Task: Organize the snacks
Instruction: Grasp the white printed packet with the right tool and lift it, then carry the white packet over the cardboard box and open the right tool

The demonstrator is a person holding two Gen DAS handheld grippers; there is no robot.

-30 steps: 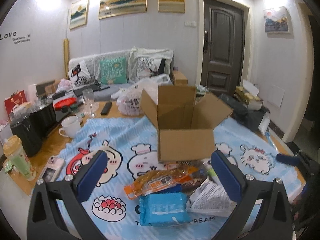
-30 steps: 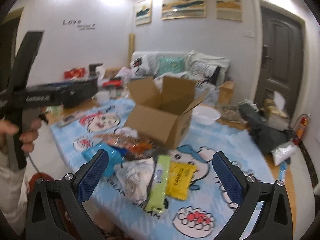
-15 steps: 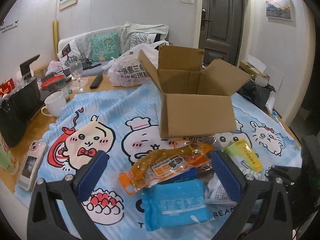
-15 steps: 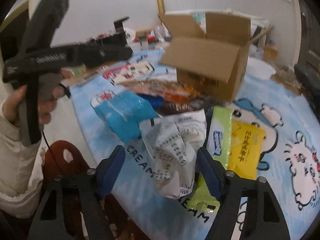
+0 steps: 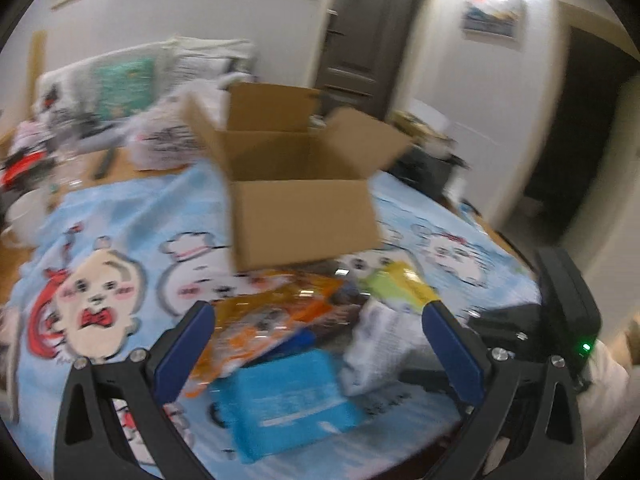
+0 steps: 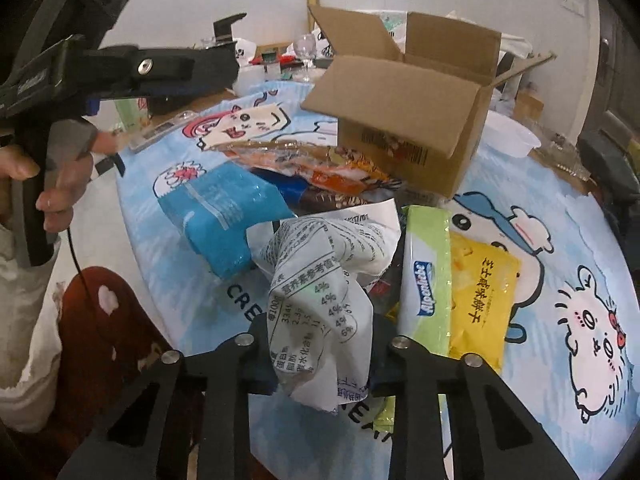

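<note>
An open cardboard box (image 5: 304, 220) stands on the cartoon tablecloth (image 5: 120, 220). In front of it lies a pile of snacks: an orange packet (image 5: 272, 316), a blue packet (image 5: 288, 396), a crumpled white packet (image 5: 384, 344) and a green one (image 5: 396, 284). My left gripper (image 5: 318, 310) hangs open above the orange and blue packets, touching nothing. My right gripper (image 6: 322, 344) has its jaws closing, and they pinch the near end of the white packet (image 6: 320, 264). Beside it lie the green packet (image 6: 426, 276) and a yellow packet (image 6: 482, 292).
A person's hand (image 6: 60, 176) holds the left tool at the table's near left edge. A phone (image 6: 160, 132), a wine glass (image 6: 306, 46) and a white bowl (image 6: 508, 136) sit around the box (image 6: 404, 116). A mug (image 5: 24, 216) stands far left.
Both grippers sank and tipped down toward the snack pile. The right jaws went from wide open to pinched on the white packet. The left jaws stayed wide.
</note>
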